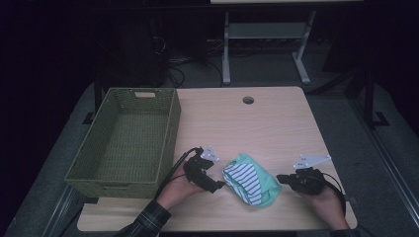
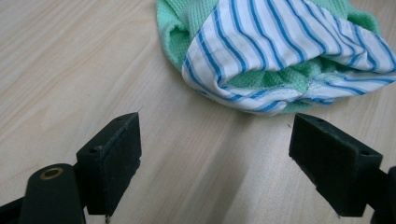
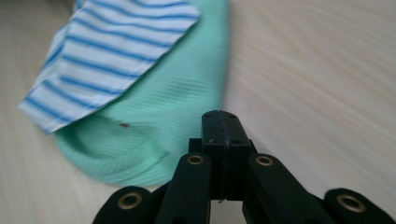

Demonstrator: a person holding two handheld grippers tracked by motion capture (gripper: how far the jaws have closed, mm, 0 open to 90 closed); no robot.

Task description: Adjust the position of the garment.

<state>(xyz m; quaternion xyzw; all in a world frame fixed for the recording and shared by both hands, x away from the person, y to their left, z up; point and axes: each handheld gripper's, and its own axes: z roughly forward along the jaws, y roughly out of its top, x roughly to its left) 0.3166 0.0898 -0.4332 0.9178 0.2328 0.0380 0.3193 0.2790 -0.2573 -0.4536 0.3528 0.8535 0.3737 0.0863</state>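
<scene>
The folded cloth [image 1: 249, 182] (mint green with a blue-striped layer) lies near the table's [image 1: 276, 123] front edge between both tools. The left gripper [image 2: 215, 149] is spread wide, likely ready to grasp its fold; the right gripper [image 3: 221, 128] is pressed together, empty, just beside it.

Garment [image 2: 280, 51] cut off by top and right edges in left gripper view; cut off by top edge in right gripper view, its stripes blurred there. Near-left corner of tabletop [image 1: 99, 219] lost in dark. Person's forearms cut off at bottom edge in high view. Far background too dark to tell.
</scene>
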